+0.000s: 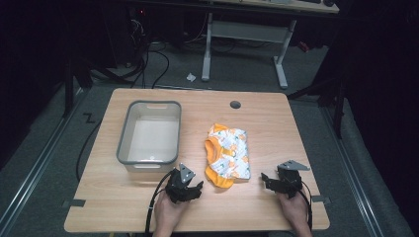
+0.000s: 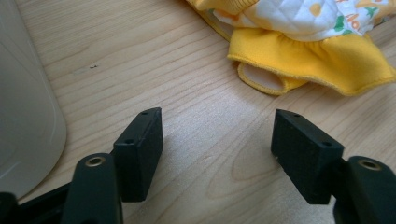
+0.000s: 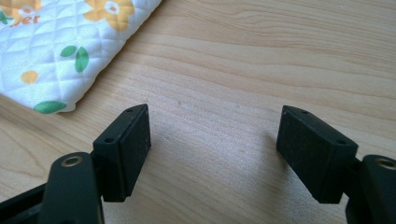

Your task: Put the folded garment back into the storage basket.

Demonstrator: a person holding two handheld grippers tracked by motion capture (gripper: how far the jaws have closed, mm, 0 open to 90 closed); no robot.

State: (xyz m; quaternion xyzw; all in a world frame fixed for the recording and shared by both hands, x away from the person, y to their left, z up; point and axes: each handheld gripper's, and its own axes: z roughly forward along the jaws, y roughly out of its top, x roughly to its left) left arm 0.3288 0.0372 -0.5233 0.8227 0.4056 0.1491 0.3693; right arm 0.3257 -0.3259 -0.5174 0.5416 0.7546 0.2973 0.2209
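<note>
Left tool (image 1: pixel 196 188) black, grey three-cornered plate, black cable; right tool (image 1: pixel 267 179) alike; brass-ringed screw holes.

Top edge crops the folded garment (image 2: pixel 299 37).

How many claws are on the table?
2. The left claw sits open at the near edge, in front of the grey bin. The right claw sits open near the right corner, beside the folded yellow flowered baby garment.

The folded garment (image 3: pixel 56 51) bears orange print, too partial to read.
</note>
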